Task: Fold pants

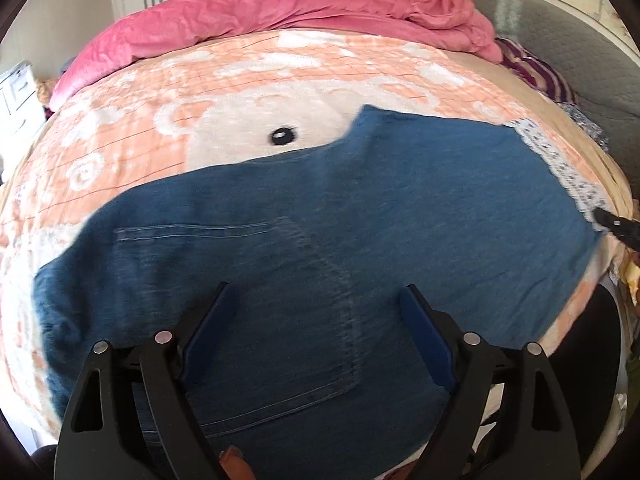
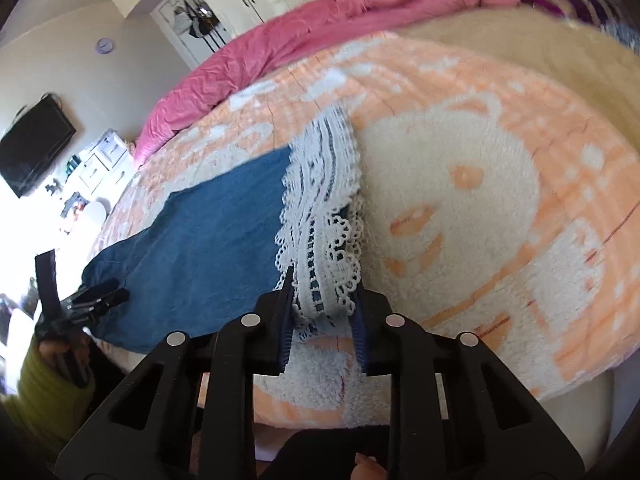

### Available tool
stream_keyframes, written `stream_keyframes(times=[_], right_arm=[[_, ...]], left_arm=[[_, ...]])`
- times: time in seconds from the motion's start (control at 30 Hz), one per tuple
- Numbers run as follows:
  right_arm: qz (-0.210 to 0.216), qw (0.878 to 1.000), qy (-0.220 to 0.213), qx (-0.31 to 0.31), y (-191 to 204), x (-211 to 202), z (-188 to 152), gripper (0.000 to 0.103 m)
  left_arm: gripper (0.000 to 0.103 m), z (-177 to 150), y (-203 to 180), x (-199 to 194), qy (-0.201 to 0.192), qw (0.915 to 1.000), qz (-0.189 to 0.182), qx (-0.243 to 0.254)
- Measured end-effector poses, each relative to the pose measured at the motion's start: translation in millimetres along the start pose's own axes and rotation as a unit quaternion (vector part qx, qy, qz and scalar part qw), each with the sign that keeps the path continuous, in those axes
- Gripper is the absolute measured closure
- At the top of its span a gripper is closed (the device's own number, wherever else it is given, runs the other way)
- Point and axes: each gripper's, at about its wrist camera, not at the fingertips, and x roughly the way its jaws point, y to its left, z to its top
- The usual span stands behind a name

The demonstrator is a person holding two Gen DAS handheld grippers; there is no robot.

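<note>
Pants: the blue denim pants [image 1: 320,208] are lying flat on the orange-and-cream fleece blanket [image 1: 168,92] that is covering the bed, stretched along the near edge, back pocket [image 1: 256,304] facing up.
Waist end: it is sitting right under my left gripper [image 1: 316,336], toward the near left part of the bed.
Hem end: the white lace cuff [image 2: 324,208] is reaching toward the bed's near right part, partly bunched at the edge.
Left gripper: I am holding it spread wide above the pocket area, with nothing pinched; whether the tips are touching the denim I cannot tell.
Right gripper: my right gripper [image 2: 322,300] is closing on the lace cuff, the pads pressing the trim at both sides.
Done so far: the legs are looking stacked one on the other, as only one leg width is showing; that is my reading, not certain.
Left to do: no crosswise fold is showing yet; I am judging that the hem has to be carried over toward the waist, then smoothed.
Background: a pink duvet [image 1: 280,12] is lying heaped along the far edge.
</note>
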Motion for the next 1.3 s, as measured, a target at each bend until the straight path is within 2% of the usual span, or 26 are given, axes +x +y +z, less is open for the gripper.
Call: stream_keyframes(times=[0.07,0.13,0.3,0.4,0.47,0.57,0.7,0.8,0.93,1.13,1.3], right_arm=[[-0.015,1.000,0.003,-0.005,-1,0,-1,0.086],[-0.036,0.999,0.029,-0.009,-3,12,-7,0.086],[-0.050,0.999,0.016,-0.012,1,14,-12,0.084],[-0.065,0.998,0.014,-0.013,4,10,-13,0.079],[-0.091,0.996,0.012,-0.003,8,1,-14,0.067],[-0.106,0.994,-0.027,0.006,14,-22,-17,0.054],[-0.138,0.989,-0.044,-0.015,24,-40,-18,0.053],[-0.127,0.989,-0.068,-0.016,33,-49,-14,0.048],[-0.107,0.990,-0.075,-0.049,57,-44,-11,0.042],[-0.077,0.991,-0.059,-0.089,92,-23,-11,0.036],[-0.061,0.991,-0.039,-0.112,111,-1,-13,0.034]], left_arm=[[0.019,-2,9,1,0.006,0.9999,0.014,-0.006],[0.019,-4,16,3,0.010,0.9998,0.015,-0.013],[0.019,-5,19,4,0.006,0.9998,0.010,-0.017],[0.015,-5,19,3,0.001,0.9998,0.002,-0.019],[0.015,-5,16,2,0.001,0.9999,0.007,-0.013],[0.012,-4,9,-5,-0.007,0.9999,0.010,-0.002],[0.012,-1,2,-22,-0.025,0.9996,-0.015,0.002],[0.011,1,-10,-36,-0.046,0.9984,-0.025,0.019],[0.010,3,-23,-49,-0.062,0.9968,-0.029,0.040],[0.008,6,-45,-58,-0.075,0.9945,-0.034,0.064],[0.008,23,-69,-56,-0.075,0.9919,-0.060,0.084]])
